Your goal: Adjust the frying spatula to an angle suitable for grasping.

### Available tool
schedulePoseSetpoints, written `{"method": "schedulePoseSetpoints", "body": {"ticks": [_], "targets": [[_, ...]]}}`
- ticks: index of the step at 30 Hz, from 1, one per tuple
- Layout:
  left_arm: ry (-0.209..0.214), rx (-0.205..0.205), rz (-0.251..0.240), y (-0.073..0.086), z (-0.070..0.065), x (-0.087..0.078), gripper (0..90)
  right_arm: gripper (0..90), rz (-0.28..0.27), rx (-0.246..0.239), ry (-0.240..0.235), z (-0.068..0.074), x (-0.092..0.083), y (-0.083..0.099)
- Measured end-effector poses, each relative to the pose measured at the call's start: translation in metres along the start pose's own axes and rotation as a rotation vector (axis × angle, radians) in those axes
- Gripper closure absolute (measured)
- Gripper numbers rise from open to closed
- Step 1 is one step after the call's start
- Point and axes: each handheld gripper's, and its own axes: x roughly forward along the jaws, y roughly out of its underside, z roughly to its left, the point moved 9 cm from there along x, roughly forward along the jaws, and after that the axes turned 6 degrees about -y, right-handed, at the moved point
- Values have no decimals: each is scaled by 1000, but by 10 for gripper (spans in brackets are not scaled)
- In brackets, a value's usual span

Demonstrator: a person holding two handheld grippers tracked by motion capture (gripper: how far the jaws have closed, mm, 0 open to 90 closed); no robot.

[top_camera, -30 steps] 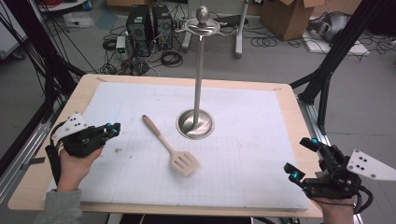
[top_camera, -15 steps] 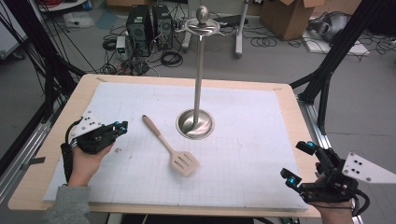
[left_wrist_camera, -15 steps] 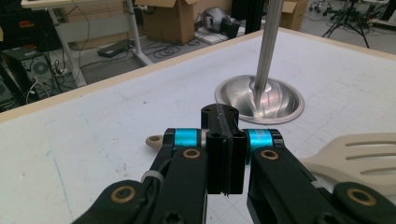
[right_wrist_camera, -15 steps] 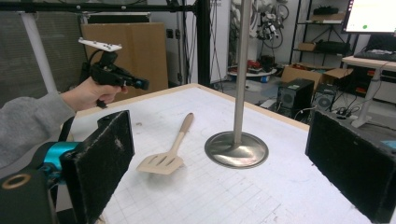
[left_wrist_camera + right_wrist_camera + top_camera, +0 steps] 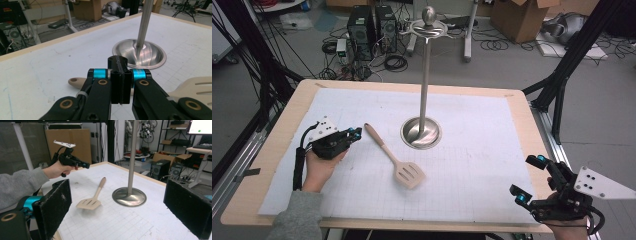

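My left gripper (image 5: pixel 119 82) is keeping its two black jaws pressed flat together with nothing between them. Their tips are hovering just above the tan handle of the spatula (image 5: pixel 75 82), near its hole end. In the high view that gripper (image 5: pixel 356 133) is sitting at the left of the table, its tips just beside the handle's upper end, and I am seeing no contact with it.

The spatula (image 5: pixel 394 162) is lying flat on the white gridded mat (image 5: pixel 472 125), its handle pointing up and left and its slotted blade toward my side. It is lying just left of the round base of the steel stand (image 5: pixel 422 132), whose pole is rising upright from the mat's middle.

My right gripper (image 5: pixel 529 180) is holding its jaws spread wide and empty, low at the table's right front corner (image 5: pixel 532 227), well apart from the spatula. In its own view, the padded jaws are framing the spatula (image 5: pixel 92 195) and the stand (image 5: pixel 129 196) between them, farther off.
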Motion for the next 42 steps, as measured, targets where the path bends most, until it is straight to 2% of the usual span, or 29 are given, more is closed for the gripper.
{"method": "schedulePoseSetpoints", "body": {"ticks": [3,8,13,16,19,28,42], "targets": [[1,7,11,0,-3,5,896,69,2,-6,3,0,0,0],[18,-19,31,3,-6,15,896,69,12,-3,2,2,1,2],[34,-15,49,5,-13,23,897,69,17,-4,7,3,0,2],[36,9,73,7,-19,32,896,69,18,-5,6,2,0,3],[38,6,85,9,-22,38,897,69,18,-2,2,3,1,3],[55,45,138,18,-37,59,897,69,14,-4,1,3,-1,3],[51,66,187,31,-41,72,897,69,16,-4,-11,6,0,4]]}}
